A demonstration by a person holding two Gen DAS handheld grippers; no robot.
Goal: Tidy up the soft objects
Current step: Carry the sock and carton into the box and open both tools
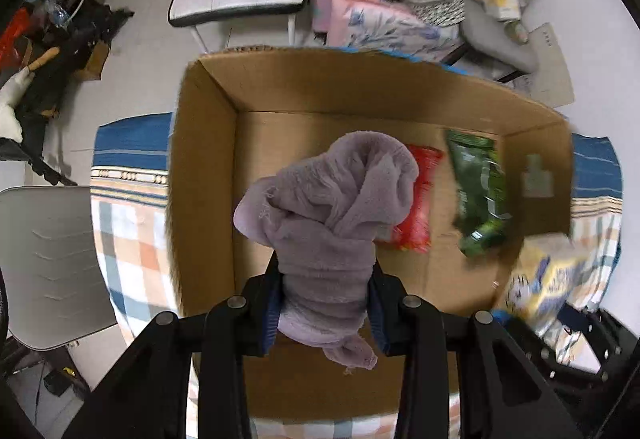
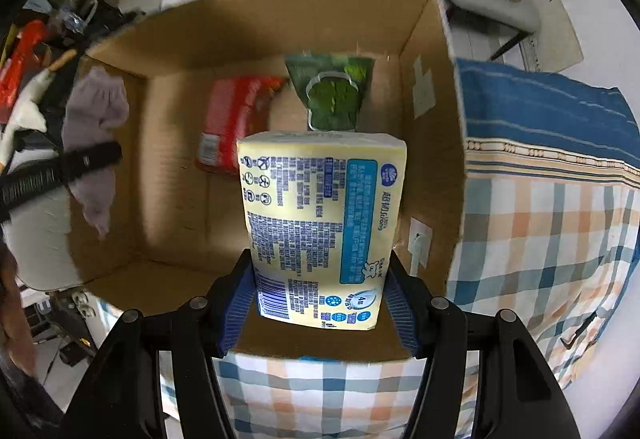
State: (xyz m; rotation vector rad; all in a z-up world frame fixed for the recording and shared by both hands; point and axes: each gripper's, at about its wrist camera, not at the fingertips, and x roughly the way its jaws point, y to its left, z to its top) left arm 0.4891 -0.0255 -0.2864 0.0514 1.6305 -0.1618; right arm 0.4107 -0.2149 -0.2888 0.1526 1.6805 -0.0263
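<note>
Two packets [image 1: 476, 191] already lay in the box [image 1: 208, 143]; left fingers [image 1: 326, 303] gripped a towel [image 1: 332, 215], right fingers [image 2: 320, 299] a tissue pack [image 2: 320, 223], both above it.

Both grippers clamped, raised side by side.
The left gripper [image 1: 326, 303] pinches a bunched load between its blue pads; the right gripper [image 2: 318, 303] squeezes a bulkier one, fingers spread wider.

The yellow tissue pack [image 2: 320, 227] carries a blue panel reading "超韧" and "Strong", rotated sideways, a circle marked "4", and a barcode at its lower corner. Its small print is too fine to read.
</note>
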